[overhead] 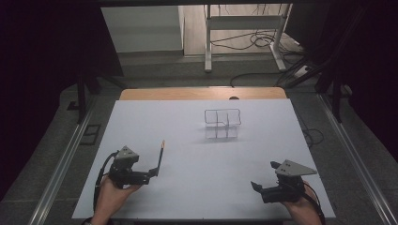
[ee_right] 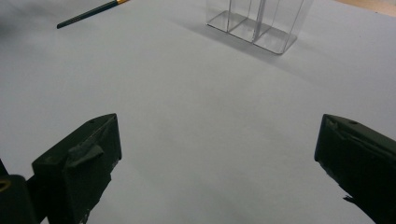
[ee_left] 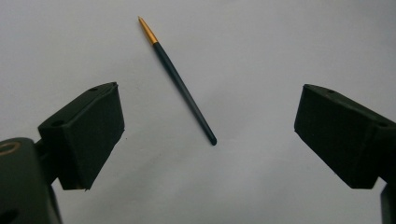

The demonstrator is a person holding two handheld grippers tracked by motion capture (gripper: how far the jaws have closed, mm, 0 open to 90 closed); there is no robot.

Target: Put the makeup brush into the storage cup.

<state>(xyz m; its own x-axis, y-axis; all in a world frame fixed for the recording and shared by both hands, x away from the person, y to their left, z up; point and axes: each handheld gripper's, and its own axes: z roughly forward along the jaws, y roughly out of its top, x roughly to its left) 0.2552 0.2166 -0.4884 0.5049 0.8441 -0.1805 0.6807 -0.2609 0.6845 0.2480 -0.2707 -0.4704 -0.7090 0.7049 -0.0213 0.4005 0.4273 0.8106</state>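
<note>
A person sits at a white surface (overhead: 197, 187) holding a two-jaw gripper in each hand. A thin paintbrush (ee_left: 177, 80) with a dark handle and a gold-coloured ferrule lies flat on the surface, just ahead of the left gripper (ee_left: 208, 135). That gripper's fingers (ee_left: 86, 133) stand wide apart, with nothing between them and nothing touching them. The brush lies beyond the fingertips, its blunt dark end nearest the gap and roughly centred in it, as though the gripper were lined up to come down over the handle.

In the left gripper view, the brush's long axis runs diagonally away from the fingers: the blunt end is close in, and the gold tip points away and toward the left finger's side. From the high view, the brush (overhead: 160, 157) runs nearly straight away from the person, gold tip farthest out.

The right gripper (ee_right: 215, 163) rests low near the right front of the surface, well apart from the brush, its fingers (ee_right: 81, 163) also spread wide and empty. It appears to be waiting.

A clear plastic organiser (overhead: 222, 123) with several upright compartments stands farther out, beyond both pairs of fingers. It looks empty, and is likely where the brush belongs.
</note>
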